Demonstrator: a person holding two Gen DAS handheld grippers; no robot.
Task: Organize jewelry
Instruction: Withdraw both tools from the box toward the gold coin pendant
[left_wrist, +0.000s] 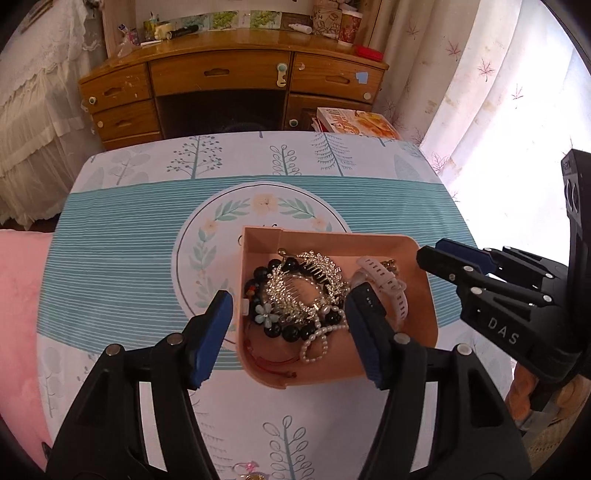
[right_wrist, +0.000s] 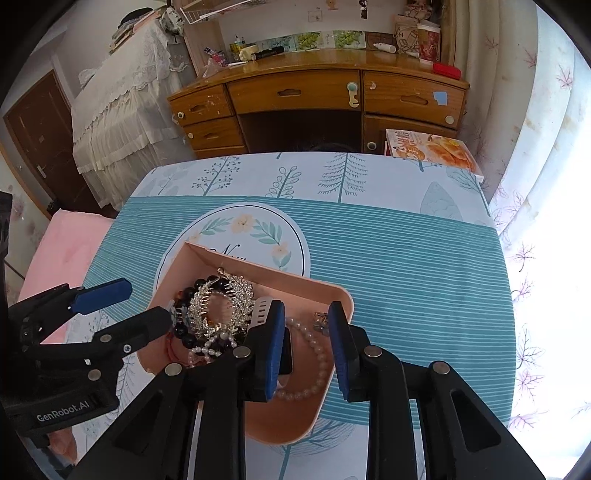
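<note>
Pink tray sitting mid-bench on teal striped cloth, jewelry heaped inside. Silver leaf comb lying on top of black bead bracelet; pearl strand curling along near wall; white watch strap resting toward right side. Left tool hovering over tray, jaws spread wide, gripping nothing, blue pads straddling pile. Right tool hanging over tray's right end, jaws parted, empty, pearl strand showing between pads. Wooden desk standing behind bench.
</note>
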